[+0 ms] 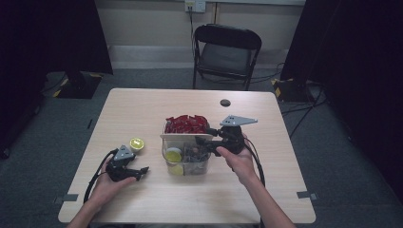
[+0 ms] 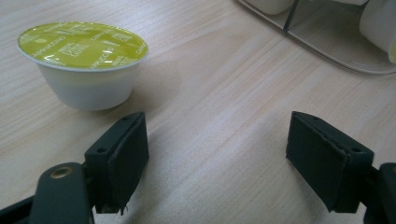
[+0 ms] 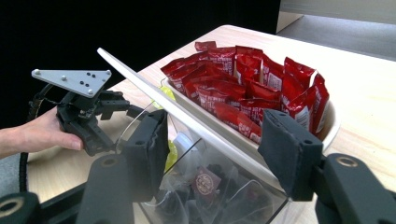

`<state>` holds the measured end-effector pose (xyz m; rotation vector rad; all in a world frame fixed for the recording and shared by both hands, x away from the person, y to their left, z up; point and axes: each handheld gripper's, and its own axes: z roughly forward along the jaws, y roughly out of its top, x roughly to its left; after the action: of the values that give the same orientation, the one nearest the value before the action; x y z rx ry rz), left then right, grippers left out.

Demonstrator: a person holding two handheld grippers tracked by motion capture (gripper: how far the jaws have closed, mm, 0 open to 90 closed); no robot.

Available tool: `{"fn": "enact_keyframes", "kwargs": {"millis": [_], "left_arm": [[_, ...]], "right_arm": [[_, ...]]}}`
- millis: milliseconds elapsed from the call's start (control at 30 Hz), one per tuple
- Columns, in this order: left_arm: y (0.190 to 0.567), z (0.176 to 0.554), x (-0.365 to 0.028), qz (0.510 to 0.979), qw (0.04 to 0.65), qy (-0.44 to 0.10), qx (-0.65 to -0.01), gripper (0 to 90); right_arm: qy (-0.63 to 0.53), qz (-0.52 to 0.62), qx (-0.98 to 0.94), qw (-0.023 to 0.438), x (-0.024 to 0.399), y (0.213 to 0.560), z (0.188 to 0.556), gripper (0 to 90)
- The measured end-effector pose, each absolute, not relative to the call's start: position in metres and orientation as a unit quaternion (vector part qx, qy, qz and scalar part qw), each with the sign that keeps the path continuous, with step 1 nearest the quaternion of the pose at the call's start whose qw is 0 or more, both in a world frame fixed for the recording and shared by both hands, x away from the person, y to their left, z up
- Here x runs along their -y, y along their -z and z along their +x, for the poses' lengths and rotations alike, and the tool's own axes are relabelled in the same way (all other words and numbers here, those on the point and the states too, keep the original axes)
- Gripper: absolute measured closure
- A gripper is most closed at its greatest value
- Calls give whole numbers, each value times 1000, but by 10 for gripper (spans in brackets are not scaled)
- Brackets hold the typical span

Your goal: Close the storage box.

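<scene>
A person sits at a wooden table (image 1: pixel 142 199) and holds a black gripper in each hand.

The left gripper (image 1: pixel 141 170) rests low near the front left of the table. Its jaws stand apart with only bare table between them, so it holds nothing. In the left gripper view a small white cup with a yellow-green lid (image 2: pixel 83 63) stands on the table, just ahead of the jaws and a bit to one side. The cup does not touch the jaws. From the high view the same cup (image 1: pixel 137 144) stands between the left gripper and the clear box.

The clear box (image 1: pixel 186 159) stands in the middle of the table. It has two parts. The far part is full of red packets (image 1: pixel 186 124). The near part holds more cups with yellow lids (image 1: pixel 173 155) and some dark tea bags (image 3: pixel 205 182). A pale flat strip (image 3: pixel 187 119) runs across the top of the box, between the two parts.

The right gripper (image 1: pixel 202 143) is at the right side of the box, up at its top edge. In the right gripper view its jaws sit on either side of the strip and the box rim, but the pads do not press on them. The jaws are loose and hold nothing.

A black folding chair (image 1: pixel 227 52) stands behind the table.
</scene>
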<state>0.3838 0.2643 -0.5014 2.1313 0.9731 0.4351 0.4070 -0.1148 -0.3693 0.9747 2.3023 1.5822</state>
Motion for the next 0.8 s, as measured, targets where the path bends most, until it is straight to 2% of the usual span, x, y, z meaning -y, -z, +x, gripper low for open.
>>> {"fn": "enact_keyframes", "kwargs": {"millis": [233,800], "left_arm": [[501,384,-264,831,370,-169,-379,205],[502,385,-264,830,372,-168,-380,195]], "right_arm": [[-527,331,-778,90,115,372,404,383],[-512,352,-777,97,122,386,401,220]]}}
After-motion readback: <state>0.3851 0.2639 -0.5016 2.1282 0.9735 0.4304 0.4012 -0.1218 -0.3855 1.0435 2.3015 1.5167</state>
